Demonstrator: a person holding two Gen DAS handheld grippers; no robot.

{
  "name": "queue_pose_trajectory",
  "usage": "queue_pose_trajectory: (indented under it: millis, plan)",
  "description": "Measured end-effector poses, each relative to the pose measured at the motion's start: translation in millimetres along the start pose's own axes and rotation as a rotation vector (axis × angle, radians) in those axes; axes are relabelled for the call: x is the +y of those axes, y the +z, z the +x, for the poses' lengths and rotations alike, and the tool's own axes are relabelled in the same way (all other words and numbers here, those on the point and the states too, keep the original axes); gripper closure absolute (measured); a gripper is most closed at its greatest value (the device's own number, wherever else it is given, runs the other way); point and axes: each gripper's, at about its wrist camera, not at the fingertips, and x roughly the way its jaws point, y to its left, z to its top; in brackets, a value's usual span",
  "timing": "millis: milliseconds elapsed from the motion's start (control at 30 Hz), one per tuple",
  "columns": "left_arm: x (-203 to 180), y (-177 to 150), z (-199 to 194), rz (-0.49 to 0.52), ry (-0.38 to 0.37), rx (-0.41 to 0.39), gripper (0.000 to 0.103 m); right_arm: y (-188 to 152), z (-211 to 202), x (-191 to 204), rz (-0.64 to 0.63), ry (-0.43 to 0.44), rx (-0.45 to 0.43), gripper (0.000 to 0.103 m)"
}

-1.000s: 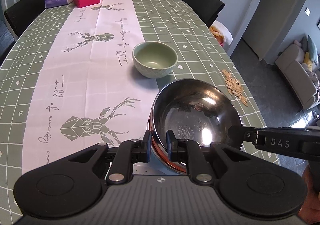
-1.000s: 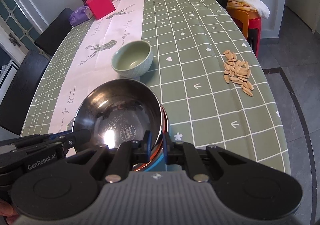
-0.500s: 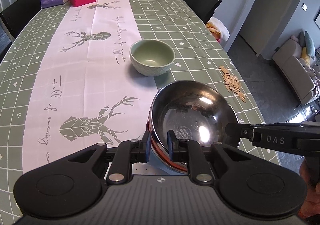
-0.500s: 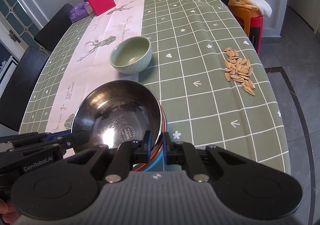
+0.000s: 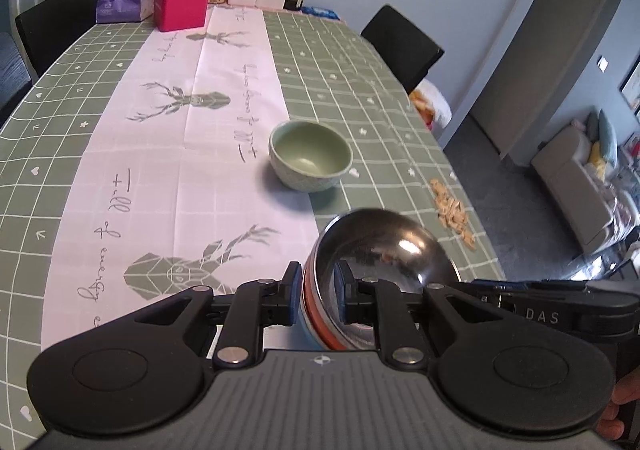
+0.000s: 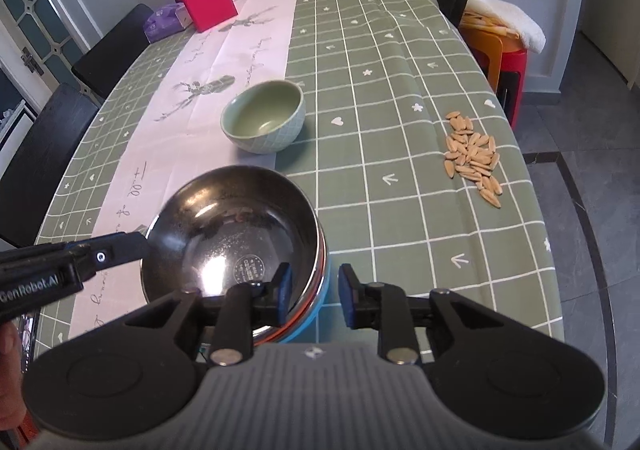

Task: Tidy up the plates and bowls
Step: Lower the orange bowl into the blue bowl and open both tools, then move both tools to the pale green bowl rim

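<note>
The left gripper (image 5: 318, 296) has its jaws clamped on the steel bowl's (image 6: 236, 234) rim. The right gripper (image 6: 314, 296) jaws are opening, rim loose between them; a green bowl (image 6: 264, 115) sits beyond

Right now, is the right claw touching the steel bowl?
Cannot tell. In the right wrist view the right claw is opening around the steel bowl rim; outer pad stands clear, inner pad overlaps the wall.

Items being counted from the grippers outward:
- Two bowls: one steel bowl (image 6: 232, 234) just ahead, one green bowl (image 6: 264, 117) beyond it.
- One heap of seeds (image 6: 474, 157), being seen ahead to the right.
- One pink box (image 5: 181, 3), far ahead.
- Two grippers: left gripper (image 5: 318, 296), right gripper (image 6: 314, 296).
</note>
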Motion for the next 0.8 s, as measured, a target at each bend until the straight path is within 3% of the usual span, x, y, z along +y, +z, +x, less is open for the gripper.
queue_pose_trajectory:
  millis: [267,400,800]
  plan:
    - [14,18,-1,-0.007,0.001,-0.068,0.084,20,-3,3,-0.001,0.089,-0.047,0.067]
    - [20,27,6,0.002,0.025,-0.081,0.074,34,7,8,0.016,0.117,-0.036,0.064]
    - [43,57,45,-0.072,0.028,-0.067,0.071,74,49,17,0.043,0.03,-0.054,0.062]
